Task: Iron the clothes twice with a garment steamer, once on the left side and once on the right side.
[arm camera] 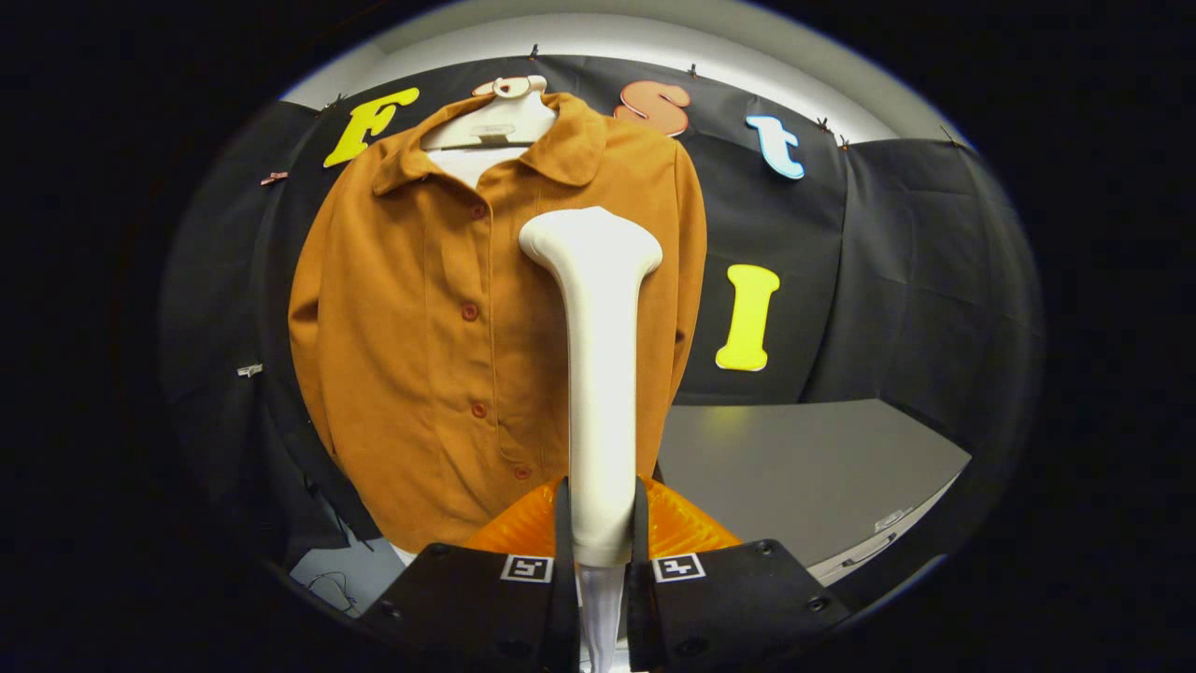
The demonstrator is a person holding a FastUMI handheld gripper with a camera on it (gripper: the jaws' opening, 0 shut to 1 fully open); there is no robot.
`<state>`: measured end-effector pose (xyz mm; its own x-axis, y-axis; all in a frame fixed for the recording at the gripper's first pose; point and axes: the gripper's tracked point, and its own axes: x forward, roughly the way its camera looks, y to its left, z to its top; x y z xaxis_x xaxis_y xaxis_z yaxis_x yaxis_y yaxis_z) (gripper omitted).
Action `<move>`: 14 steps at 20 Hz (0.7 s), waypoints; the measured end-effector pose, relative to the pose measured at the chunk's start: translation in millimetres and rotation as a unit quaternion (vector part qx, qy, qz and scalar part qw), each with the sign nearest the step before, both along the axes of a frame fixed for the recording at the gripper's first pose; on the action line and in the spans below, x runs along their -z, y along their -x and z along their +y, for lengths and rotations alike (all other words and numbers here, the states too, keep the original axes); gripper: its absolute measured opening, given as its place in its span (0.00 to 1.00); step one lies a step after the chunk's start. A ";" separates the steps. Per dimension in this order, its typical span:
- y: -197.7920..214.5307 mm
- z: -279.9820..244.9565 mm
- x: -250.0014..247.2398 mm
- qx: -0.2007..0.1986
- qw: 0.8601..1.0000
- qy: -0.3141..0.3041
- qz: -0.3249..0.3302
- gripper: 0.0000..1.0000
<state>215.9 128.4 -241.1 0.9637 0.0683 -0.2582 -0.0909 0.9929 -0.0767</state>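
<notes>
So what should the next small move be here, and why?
Probably ease the steamer forward onto the shirt. The gripper is shut on its handle, and the head stands upright in front of the hanging shirt's front, just beside the button line; whether it touches the cloth is unclear.

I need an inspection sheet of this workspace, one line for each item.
Surface: grey table beyond the tool, to the right of the shirt.
Job's things: brown buttoned shirt hanging on a white hanger; white steamer upright in front of it.
Clutter: nothing seen.
Grippers: tool shut on steamer handle, a finger on each side.
Cables: thin dark wire low, below the shirt, unclear.
Surroundings: black cloth wall behind.
</notes>
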 end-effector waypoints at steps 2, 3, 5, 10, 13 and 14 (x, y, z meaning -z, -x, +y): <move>1.2 -0.1 23.5 0.001 1.000 -0.001 0.027 0.24; 2.1 0.4 35.1 0.001 0.999 0.001 0.038 0.24; 3.7 0.5 57.7 0.002 0.998 0.007 0.059 0.24; 12.4 0.5 107.9 0.004 0.994 0.011 0.112 0.24; 22.3 0.5 135.0 0.007 0.990 0.012 0.140 0.24; 27.0 0.7 142.9 0.007 0.989 0.011 0.150 0.24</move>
